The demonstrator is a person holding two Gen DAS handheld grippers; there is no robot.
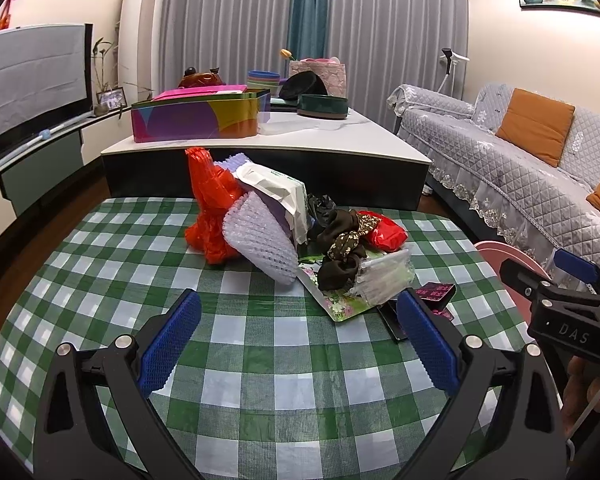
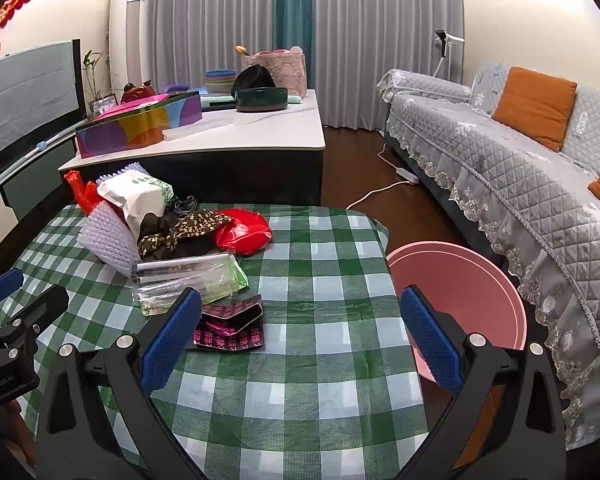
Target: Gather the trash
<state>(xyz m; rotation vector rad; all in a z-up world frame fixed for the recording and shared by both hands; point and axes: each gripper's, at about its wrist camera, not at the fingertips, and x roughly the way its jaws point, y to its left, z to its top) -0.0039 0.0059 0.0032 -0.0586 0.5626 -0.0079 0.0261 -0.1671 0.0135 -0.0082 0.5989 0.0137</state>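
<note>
A pile of trash lies on the green checked table (image 1: 260,352): an orange plastic bag (image 1: 210,204), a lilac foam net (image 1: 260,240), a white tissue pack (image 1: 276,192), dark floral cloth (image 1: 340,240), a red bag (image 1: 384,232), a clear plastic sleeve (image 1: 384,276) and a dark pink-printed wrapper (image 2: 230,328). My left gripper (image 1: 298,338) is open and empty, just short of the pile. My right gripper (image 2: 300,334) is open and empty over the table, with the wrapper by its left finger. A pink bin (image 2: 460,292) stands on the floor right of the table.
A low white-topped coffee table (image 1: 300,136) with a colourful tin (image 1: 200,118) and bowls stands beyond the checked table. A grey quilted sofa (image 2: 520,168) runs along the right. A TV (image 1: 32,76) is at the left. A power strip and cable (image 2: 400,180) lie on the floor.
</note>
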